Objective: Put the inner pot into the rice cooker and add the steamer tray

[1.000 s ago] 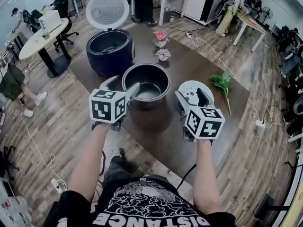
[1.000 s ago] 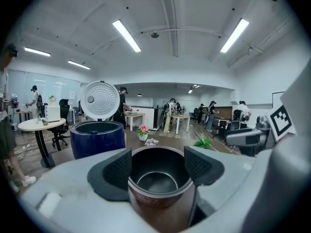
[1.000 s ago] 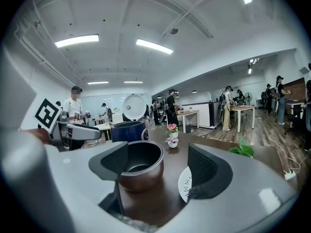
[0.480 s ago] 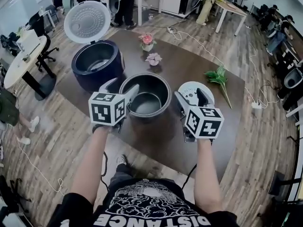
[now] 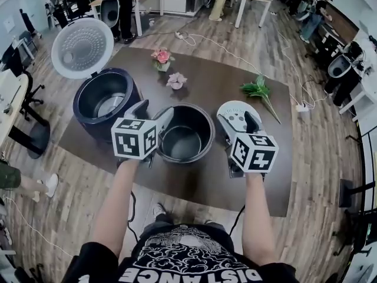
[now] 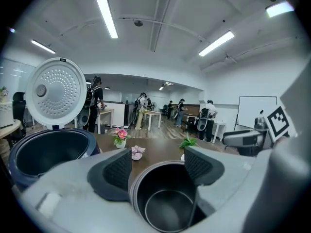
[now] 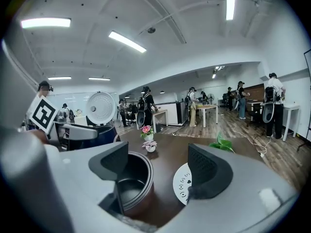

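Note:
The dark metal inner pot (image 5: 181,133) stands empty on the brown table (image 5: 224,170), between my two grippers. Left of it is the dark blue rice cooker (image 5: 106,102), its white lid (image 5: 82,47) raised and its well empty. The white steamer tray (image 5: 234,112) lies flat just right of the pot. My left gripper (image 5: 154,108) is open at the pot's left rim, and the pot (image 6: 167,198) shows between its jaws. My right gripper (image 5: 235,118) is open too, with the pot (image 7: 131,183) by its left jaw and the tray (image 7: 183,183) by its right jaw.
Two small flower pots (image 5: 162,56) (image 5: 175,80) stand behind the inner pot, and a green plant sprig (image 5: 257,89) lies at the right. Cables (image 5: 294,102) run over the wooden floor. People and desks fill the far room.
The head view has swung, so the cooker and pot sit lower and nearer. Both grippers have come forward beside the pot. Both stay open.

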The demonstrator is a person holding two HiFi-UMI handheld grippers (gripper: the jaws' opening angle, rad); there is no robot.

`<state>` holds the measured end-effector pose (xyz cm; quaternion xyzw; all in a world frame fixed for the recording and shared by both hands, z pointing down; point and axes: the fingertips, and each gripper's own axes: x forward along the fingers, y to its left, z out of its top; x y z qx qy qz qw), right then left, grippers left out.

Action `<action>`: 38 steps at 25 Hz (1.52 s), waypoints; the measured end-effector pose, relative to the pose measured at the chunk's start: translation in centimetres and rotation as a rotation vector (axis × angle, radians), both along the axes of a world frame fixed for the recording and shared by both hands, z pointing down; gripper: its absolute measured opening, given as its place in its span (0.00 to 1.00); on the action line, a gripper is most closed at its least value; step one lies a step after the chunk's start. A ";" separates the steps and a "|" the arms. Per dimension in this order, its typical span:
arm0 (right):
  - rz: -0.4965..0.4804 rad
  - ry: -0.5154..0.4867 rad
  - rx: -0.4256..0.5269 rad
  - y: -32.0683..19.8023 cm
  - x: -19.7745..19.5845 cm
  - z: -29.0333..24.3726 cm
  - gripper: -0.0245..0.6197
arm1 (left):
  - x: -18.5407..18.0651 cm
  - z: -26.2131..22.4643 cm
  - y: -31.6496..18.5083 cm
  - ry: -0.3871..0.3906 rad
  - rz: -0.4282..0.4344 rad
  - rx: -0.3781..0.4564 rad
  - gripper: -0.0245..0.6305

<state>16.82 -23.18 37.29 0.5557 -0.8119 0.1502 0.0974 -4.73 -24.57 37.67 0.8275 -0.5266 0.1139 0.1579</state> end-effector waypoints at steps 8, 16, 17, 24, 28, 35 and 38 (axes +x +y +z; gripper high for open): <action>0.092 0.036 -0.004 -0.3 -2.7 -0.5 0.62 | -1.3 -0.8 -2.3 0.024 0.118 0.020 0.55; 0.188 0.078 0.004 -0.3 -5.0 -0.9 0.62 | -2.8 -0.9 -3.7 0.040 0.219 0.032 0.55; 0.198 0.080 0.005 -0.2 -5.1 -0.9 0.62 | -2.9 -0.8 -3.9 0.043 0.229 0.031 0.55; 0.246 0.089 -0.006 0.5 -5.7 -0.3 0.62 | -2.9 0.0 -4.0 0.055 0.288 0.023 0.55; 0.248 0.079 -0.024 0.6 -5.5 0.4 0.61 | -2.7 0.5 -3.9 0.060 0.296 0.012 0.55; 0.197 0.073 -0.080 0.1 -5.6 2.4 0.58 | -2.3 2.0 -3.5 0.042 0.269 -0.027 0.55; 0.160 0.066 -0.114 -0.3 -5.5 3.7 0.58 | -1.9 3.0 -3.2 0.037 0.251 -0.047 0.55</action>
